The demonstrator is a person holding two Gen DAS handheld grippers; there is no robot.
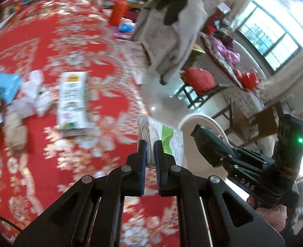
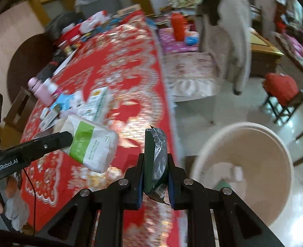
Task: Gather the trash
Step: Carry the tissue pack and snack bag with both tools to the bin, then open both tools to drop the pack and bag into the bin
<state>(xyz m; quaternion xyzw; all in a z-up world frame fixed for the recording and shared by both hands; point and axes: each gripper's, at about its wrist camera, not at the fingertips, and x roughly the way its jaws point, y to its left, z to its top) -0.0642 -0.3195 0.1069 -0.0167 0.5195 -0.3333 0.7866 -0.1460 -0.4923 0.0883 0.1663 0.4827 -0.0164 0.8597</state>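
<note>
My left gripper (image 1: 150, 144) is shut on a white and green tissue packet (image 1: 168, 142) above the right edge of the red table; the packet also shows in the right wrist view (image 2: 94, 146). My right gripper (image 2: 155, 160) is shut on a dark green and silver foil wrapper (image 2: 157, 154), held near the table edge beside the round beige bin (image 2: 254, 135). The bin holds some trash and stands on the floor to the right. More trash lies on the red tablecloth (image 1: 110, 30): a white and green carton (image 1: 72, 100), crumpled white paper (image 1: 36, 90) and a blue wrapper (image 1: 6, 86).
A chair draped with a grey coat (image 2: 225, 33) stands past the table edge. A red thermos (image 2: 179, 26), a pink bottle (image 2: 38, 90), red-cushioned stools (image 2: 283, 90) and clutter at the table's far end are around. The floor is glossy white tile.
</note>
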